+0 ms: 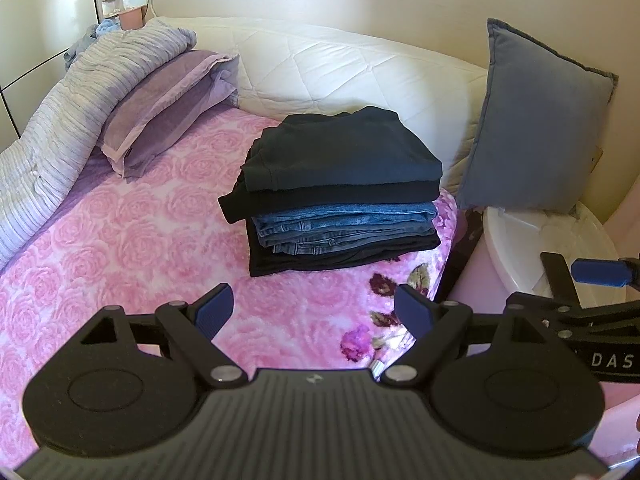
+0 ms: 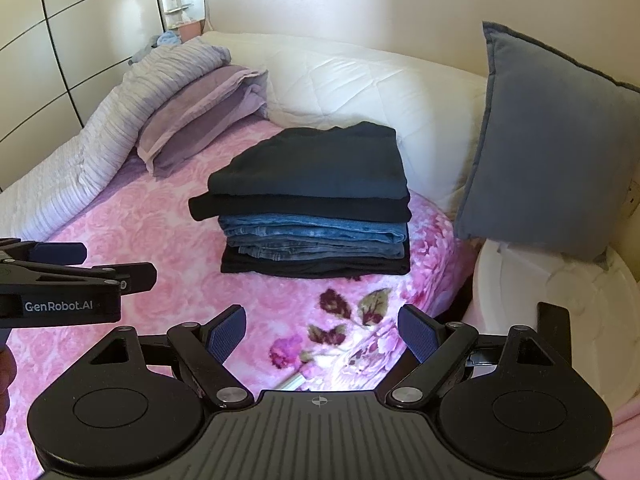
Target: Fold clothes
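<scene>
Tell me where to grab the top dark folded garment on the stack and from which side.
Take the top dark folded garment at its near folded edge, approaching from the front, where the layers end toward both open tools, left and right. That edge overhangs the blue jeans slightly, leaving room for a lower finger. A grip at each near corner would probably keep it flat.

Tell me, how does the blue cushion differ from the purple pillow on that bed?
The blue cushion stands upright against the wall; the purple pillow lies slanted against the striped duvet. The cushion is one plain grey-blue with a corded edge; the pillow is two-tone, dark purple with a paler lilac border. The cushion sits right of the folded clothes stack, the pillow left. Both are soft and rectangular.
</scene>
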Demonstrator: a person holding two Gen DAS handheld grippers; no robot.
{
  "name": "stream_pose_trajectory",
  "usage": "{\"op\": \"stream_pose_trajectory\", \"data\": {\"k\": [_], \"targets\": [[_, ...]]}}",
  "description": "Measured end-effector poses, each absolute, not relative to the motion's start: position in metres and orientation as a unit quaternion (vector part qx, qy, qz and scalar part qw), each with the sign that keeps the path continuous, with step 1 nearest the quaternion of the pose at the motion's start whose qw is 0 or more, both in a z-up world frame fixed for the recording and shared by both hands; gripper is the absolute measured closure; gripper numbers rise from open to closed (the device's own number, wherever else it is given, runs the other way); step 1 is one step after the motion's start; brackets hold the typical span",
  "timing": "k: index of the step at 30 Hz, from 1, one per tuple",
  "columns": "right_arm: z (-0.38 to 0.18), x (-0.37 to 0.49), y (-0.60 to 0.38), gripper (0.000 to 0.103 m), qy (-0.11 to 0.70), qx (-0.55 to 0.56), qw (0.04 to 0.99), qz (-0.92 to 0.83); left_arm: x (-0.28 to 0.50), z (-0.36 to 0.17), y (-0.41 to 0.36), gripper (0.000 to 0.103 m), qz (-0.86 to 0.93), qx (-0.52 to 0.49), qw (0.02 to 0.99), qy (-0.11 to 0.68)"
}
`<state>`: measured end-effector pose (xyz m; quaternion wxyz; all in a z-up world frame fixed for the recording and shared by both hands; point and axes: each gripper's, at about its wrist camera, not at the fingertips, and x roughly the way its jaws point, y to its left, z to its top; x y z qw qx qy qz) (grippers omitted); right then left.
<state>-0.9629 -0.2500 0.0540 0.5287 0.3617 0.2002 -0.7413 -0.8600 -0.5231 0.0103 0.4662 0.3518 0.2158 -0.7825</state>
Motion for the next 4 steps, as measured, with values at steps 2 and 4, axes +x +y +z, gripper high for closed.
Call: {"op": "stream_pose_trajectory", "data": {"k": [2, 4], "targets": [[0.0541, -0.9627, -0.2498, 0.017, 0.201, 0.361, 0.531, -0.74, -0.8592, 0.0105, -0.5214, 0.018, -0.783, 0.348, 0.467, 0.216], [0.0538, -0.9636, -0.2499, 0.017, 0.202, 0.361, 0.533, -0.738, -0.8583, 0.0109, -0.5194, 0.017, -0.785, 0.343, 0.468, 0.216]]}}
